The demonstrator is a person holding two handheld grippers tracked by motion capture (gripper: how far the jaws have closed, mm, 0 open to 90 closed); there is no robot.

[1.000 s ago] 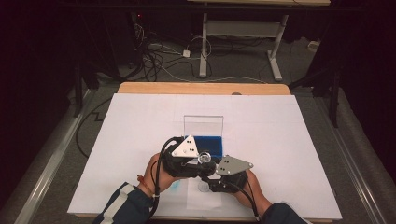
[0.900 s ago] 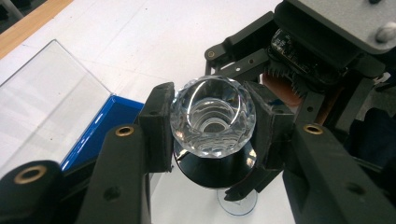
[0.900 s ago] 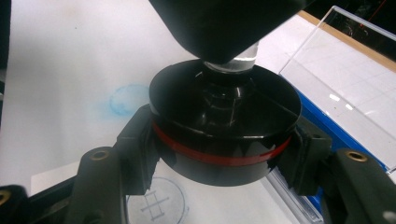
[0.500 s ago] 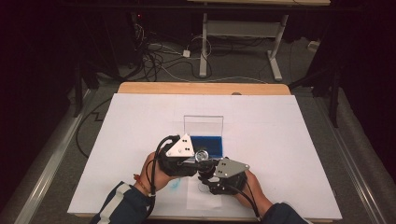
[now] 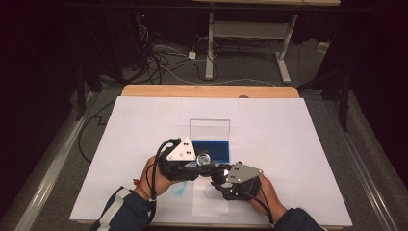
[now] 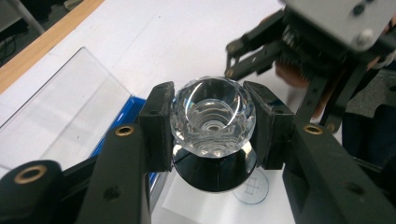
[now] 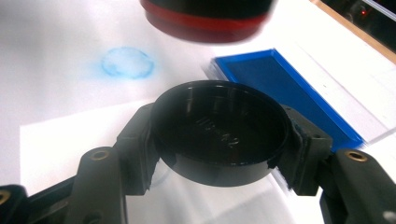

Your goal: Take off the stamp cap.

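White paper (image 5: pixel 298 144) covers the table. Nearest, the right gripper (image 7: pixel 219 135) clamps a black cap (image 7: pixel 219 126), already off. Just beyond, the left gripper (image 6: pixel 212 126) grips a crystal-topped stamp (image 6: pixel 212 116) above a round print (image 6: pixel 252 186). Farther off, the blue ink pad (image 5: pixel 216 150) lies open; capping seems left.

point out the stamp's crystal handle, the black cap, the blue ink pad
crystal handle (image 6: pixel 212 116), left gripper view, faceted top.
black cap (image 7: pixel 219 128), right gripper view, inner floor.
blue ink pad (image 5: pixel 214 150), high view, blue surface.
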